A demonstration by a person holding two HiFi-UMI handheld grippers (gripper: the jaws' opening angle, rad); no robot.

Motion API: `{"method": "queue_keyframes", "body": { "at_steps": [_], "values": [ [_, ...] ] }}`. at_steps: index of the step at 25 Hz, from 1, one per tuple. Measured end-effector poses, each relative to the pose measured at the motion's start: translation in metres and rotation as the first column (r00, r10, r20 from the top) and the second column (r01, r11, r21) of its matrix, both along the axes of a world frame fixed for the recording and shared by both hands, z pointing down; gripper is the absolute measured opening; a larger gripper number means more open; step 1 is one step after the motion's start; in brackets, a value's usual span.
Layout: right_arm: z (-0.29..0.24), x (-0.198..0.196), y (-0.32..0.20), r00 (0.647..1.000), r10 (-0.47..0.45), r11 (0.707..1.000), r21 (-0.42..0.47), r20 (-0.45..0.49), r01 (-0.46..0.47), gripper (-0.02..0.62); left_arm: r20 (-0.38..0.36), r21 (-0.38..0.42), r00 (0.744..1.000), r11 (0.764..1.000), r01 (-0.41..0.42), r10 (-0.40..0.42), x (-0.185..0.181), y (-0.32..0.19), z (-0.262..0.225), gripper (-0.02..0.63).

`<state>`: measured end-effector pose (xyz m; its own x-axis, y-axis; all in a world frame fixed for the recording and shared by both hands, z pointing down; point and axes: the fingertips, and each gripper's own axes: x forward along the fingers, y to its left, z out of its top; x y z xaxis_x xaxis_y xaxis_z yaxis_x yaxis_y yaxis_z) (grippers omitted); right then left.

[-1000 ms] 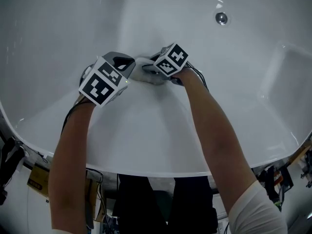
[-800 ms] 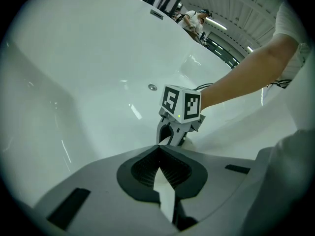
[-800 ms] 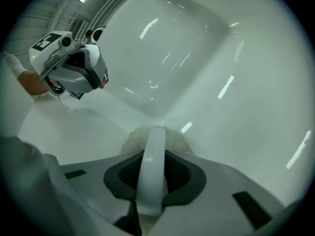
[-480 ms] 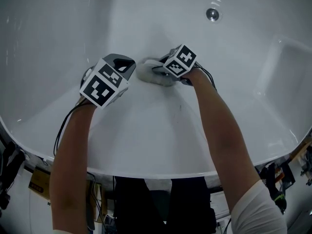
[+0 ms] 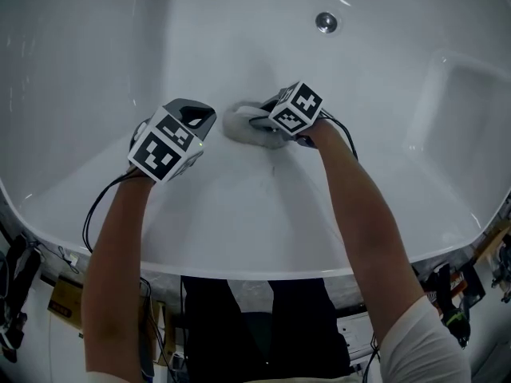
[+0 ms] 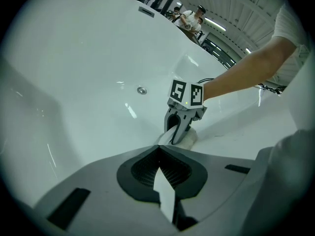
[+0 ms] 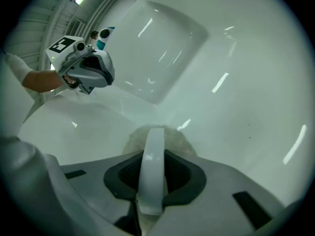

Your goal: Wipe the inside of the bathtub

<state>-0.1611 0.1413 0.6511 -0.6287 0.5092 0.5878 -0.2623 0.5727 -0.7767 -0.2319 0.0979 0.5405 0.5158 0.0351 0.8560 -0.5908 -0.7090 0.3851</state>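
From the head view the wiping looks mid-stroke: the right gripper [image 5: 257, 123] presses a pale fuzzy pad [image 5: 237, 120] on the glossy, curved white bathtub [image 5: 399, 214], on the person's side of the drain [image 5: 325, 21], the left gripper [image 5: 199, 117] beside it. The left gripper view shows ribbed jaws meeting at the tips, empty. In the right gripper view the jaws clamp the pad's smooth strap [image 7: 151, 166]; next, I'd guess, an even sweep toward the drain.

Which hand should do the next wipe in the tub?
Right. The right tool grips the scrubbing pad's handle, with the pad against the bathtub wall. The left tool is off to the side, not touching the pad.
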Motion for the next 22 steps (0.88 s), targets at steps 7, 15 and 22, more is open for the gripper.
{"method": "queue_keyframes", "body": {
  "at_steps": [7, 15, 22],
  "values": [
    [-0.069, -0.007, 0.016, 0.997, 0.004, 0.999, -0.054, 0.075, 0.000, 0.091, -0.003, 0.010, 0.999, 0.998, 0.054, -0.054, 0.004, 0.008, -0.038, 0.006],
    [-0.138, -0.008, 0.035, 0.990, 0.011, 0.997, -0.072, 0.142, -0.001, 0.091, -0.001, 0.048, 0.995, 0.993, 0.104, -0.104, 0.013, -0.004, -0.068, 0.006],
    [-0.207, -0.011, 0.051, 0.981, 0.019, 0.997, -0.080, 0.193, -0.003, 0.091, 0.001, 0.070, 0.999, 0.997, 0.035, -0.035, 0.042, 0.002, -0.110, 0.006]
  ]
}}
